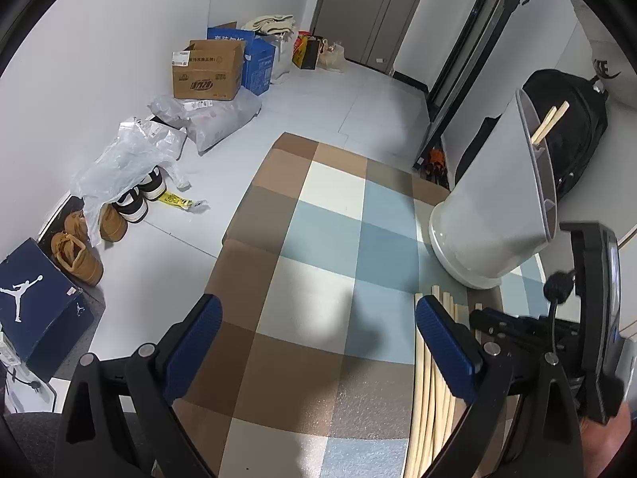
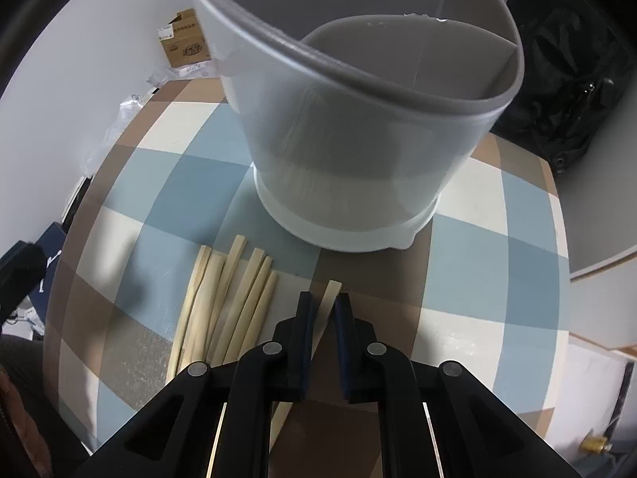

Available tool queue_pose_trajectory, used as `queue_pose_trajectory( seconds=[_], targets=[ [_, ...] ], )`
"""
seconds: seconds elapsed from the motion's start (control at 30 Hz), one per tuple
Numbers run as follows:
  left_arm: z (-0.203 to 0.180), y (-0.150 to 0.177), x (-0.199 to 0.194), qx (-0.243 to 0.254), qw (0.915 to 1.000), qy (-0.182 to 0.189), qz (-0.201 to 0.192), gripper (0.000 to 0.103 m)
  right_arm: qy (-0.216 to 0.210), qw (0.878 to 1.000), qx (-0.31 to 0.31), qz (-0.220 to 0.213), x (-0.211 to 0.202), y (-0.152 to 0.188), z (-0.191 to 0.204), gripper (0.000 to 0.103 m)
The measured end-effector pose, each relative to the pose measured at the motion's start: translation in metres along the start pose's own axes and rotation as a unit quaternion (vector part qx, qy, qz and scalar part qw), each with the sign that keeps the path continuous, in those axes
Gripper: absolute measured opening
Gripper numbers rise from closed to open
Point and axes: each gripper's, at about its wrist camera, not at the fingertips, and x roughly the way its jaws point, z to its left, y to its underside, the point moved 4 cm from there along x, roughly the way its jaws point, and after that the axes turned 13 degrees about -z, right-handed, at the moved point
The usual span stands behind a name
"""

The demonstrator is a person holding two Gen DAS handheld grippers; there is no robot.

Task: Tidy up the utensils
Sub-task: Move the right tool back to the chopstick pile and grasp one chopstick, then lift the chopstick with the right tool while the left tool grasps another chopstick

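A round bench (image 2: 497, 207) covered with a checked cloth of brown, blue and cream squares is seen from both wrist views. On it stands a tall pale grey plastic utensil holder (image 2: 350, 127) with a slanted rim and an inner divider; in the left wrist view the same holder (image 1: 493, 199) is shown with two pale wooden chopsticks (image 1: 549, 125) leaning out of its far compartment. Just in front of the holder's base, a loose bundle of pale wooden chopsticks (image 2: 227, 302) is laid flat on the cloth, side by side and roughly pointing toward the holder. A single pale wooden chopstick (image 2: 327, 302) is set apart to the right of that bundle, and the right claw (image 2: 323, 304), black with dark blue pads, is drawn nearly together around it, its fingers lying against either side of the stick near its upper end. The left claw (image 1: 318, 318) is held wide apart over the cloth with nothing between its blue pads; its right finger (image 1: 446, 342) overlaps the bundle in the view. On the grey floor beyond the bench, a brown cardboard box (image 1: 207, 69), crumpled plastic bags (image 1: 131, 155) and tan shoes (image 1: 77, 255) are seen along the white wall.
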Motion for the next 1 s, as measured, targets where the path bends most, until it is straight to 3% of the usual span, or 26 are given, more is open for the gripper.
queue_pose_trajectory(
  seconds=[0.33,0.5,0.7,0.83,1.0],
  targets=[
    [-0.001,0.011,0.011,0.023,0.9993,-0.009,0.029,0.095,-0.025,0.999,0.034,-0.013,-0.004,0.002,-0.011,0.006],
    [-0.014,0.020,0.014,0.052,0.9975,-0.002,0.047,0.095,-0.061,0.992,0.094,-0.055,-0.030,0.005,-0.037,0.006],
    [-0.035,0.033,0.017,0.105,0.9917,0.014,0.074,0.095,-0.102,0.969,0.197,-0.105,-0.072,0.006,-0.085,0.006],
    [-0.042,0.042,0.021,0.129,0.9871,0.008,0.094,0.095,-0.121,0.953,0.251,-0.117,-0.086,0.014,-0.105,0.006],
    [-0.039,0.047,0.024,0.143,0.9832,-0.012,0.113,0.095,-0.136,0.943,0.278,-0.123,-0.090,0.020,-0.114,0.006]
  ],
)
